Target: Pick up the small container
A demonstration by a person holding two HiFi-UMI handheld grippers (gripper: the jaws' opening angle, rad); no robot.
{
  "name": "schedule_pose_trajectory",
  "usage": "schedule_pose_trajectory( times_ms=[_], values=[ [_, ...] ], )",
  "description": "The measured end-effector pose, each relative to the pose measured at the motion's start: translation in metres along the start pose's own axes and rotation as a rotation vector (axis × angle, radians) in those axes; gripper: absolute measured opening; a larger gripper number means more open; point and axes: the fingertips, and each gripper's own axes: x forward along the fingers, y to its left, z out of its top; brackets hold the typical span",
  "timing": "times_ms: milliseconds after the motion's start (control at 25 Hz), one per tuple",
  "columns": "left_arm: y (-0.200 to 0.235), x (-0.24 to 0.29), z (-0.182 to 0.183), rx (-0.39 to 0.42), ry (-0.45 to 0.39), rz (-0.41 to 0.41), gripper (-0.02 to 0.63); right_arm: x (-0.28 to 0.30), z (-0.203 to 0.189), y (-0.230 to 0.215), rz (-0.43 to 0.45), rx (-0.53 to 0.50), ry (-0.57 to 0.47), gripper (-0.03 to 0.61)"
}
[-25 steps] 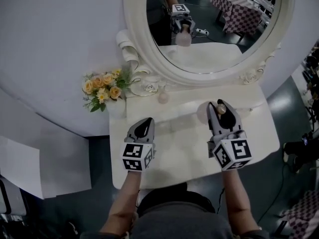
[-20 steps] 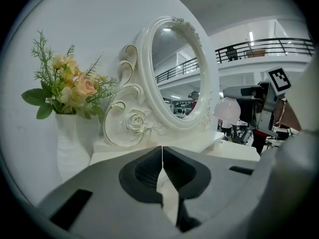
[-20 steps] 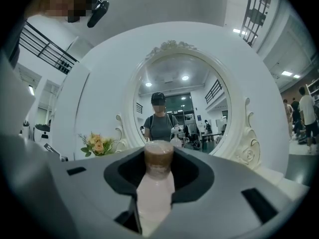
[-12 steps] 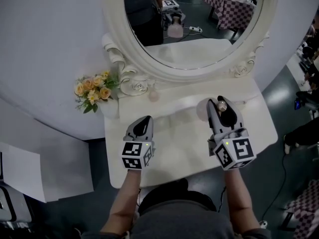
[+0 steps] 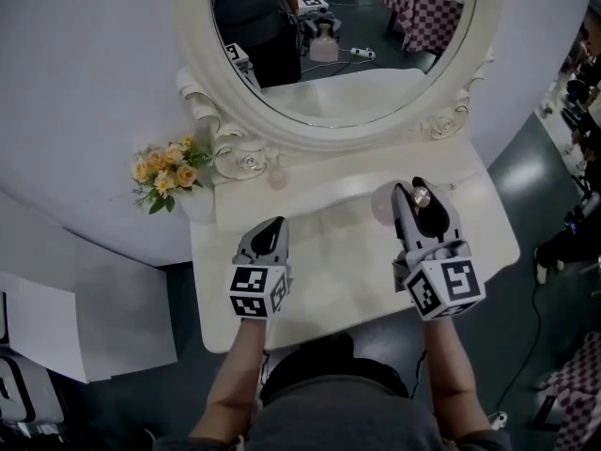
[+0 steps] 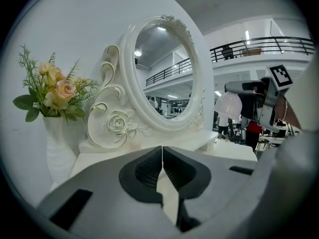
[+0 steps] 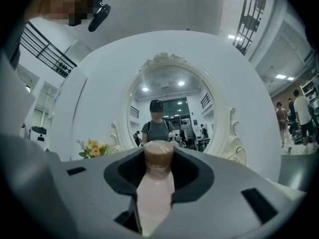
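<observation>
The small container (image 5: 383,207) is a pale pink bottle with a brown-gold cap. My right gripper (image 5: 418,201) is shut on it and holds it above the right half of the white vanity table (image 5: 329,280). In the right gripper view the bottle (image 7: 155,193) fills the gap between the jaws of that gripper (image 7: 158,158), cap at the far end. My left gripper (image 5: 271,229) hovers over the left half of the table, shut with nothing in it; its jaws (image 6: 162,152) meet in the left gripper view. That view also has the bottle (image 6: 228,105) at its right.
An oval mirror (image 5: 338,45) in an ornate white frame stands at the back of the table. A second small pink bottle (image 5: 277,178) sits at its base. A white vase of yellow flowers (image 5: 164,172) stands at the back left. A floor cable (image 5: 540,308) runs at the right.
The head view has swung, so the mirror, flowers and table sit further left and higher. Both grippers keep their places over the table, and the bottle stays in the right one.
</observation>
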Motion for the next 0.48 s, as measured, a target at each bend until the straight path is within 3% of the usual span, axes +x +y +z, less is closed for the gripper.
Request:
schedule_pose_trajectory(
  times_ms=[480],
  values=[
    [-0.021, 0.005, 0.003, 0.012, -0.003, -0.015, 0.009, -0.019, 0.01, -0.015, -0.014, 0.002, -0.021, 0.138]
  ],
)
